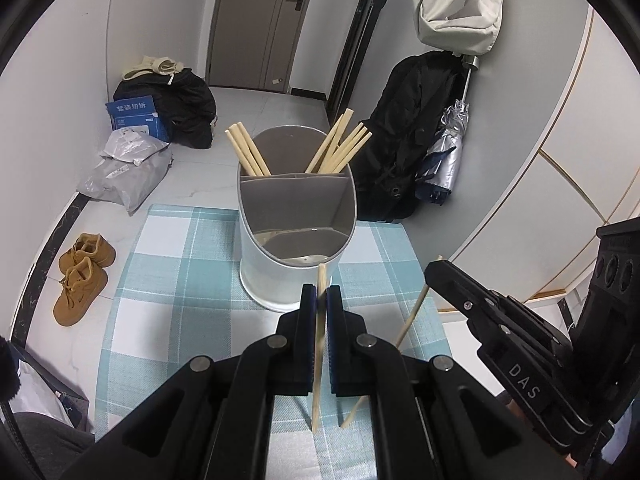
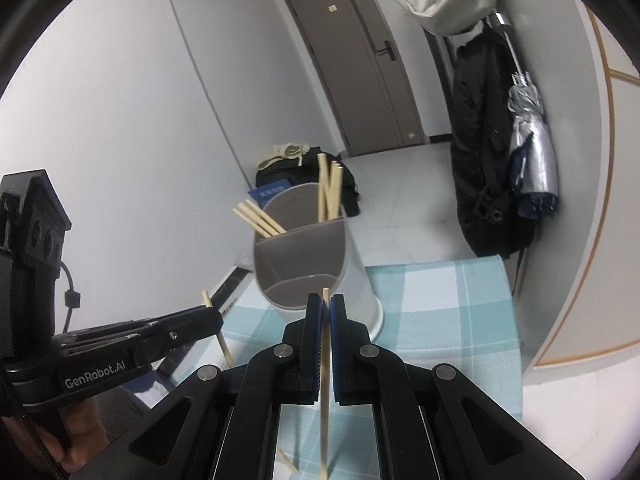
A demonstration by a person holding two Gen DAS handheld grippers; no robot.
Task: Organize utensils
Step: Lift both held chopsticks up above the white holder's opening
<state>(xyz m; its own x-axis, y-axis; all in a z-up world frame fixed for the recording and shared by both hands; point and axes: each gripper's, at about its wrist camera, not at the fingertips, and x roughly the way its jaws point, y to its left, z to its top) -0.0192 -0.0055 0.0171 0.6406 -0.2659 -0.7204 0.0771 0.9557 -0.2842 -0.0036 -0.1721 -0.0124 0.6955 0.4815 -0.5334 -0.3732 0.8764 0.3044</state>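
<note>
A white utensil holder point(image 1: 280, 264) point(image 2: 356, 280) with grey dividers stands on the checked tablecloth, with several wooden chopsticks point(image 1: 248, 148) point(image 2: 330, 192) leaning in its far compartments. My left gripper point(image 1: 321, 292) is shut on one upright chopstick point(image 1: 318, 360), just in front of the holder. My right gripper point(image 2: 326, 300) is shut on another chopstick point(image 2: 325, 400), also close before the holder. Each gripper shows in the other's view: the right gripper point(image 1: 432, 270) with its chopstick point(image 1: 412, 320) at the right, the left gripper point(image 2: 218, 316) with its chopstick point(image 2: 222, 340) at the left.
The blue-and-white checked tablecloth point(image 1: 180, 264) covers a small table. On the floor lie brown shoes point(image 1: 82, 276), grey parcels point(image 1: 128, 172), a blue box point(image 1: 136, 118) and dark clothes. A black coat point(image 1: 412, 140) and a folded umbrella point(image 1: 448, 156) hang by the right wall.
</note>
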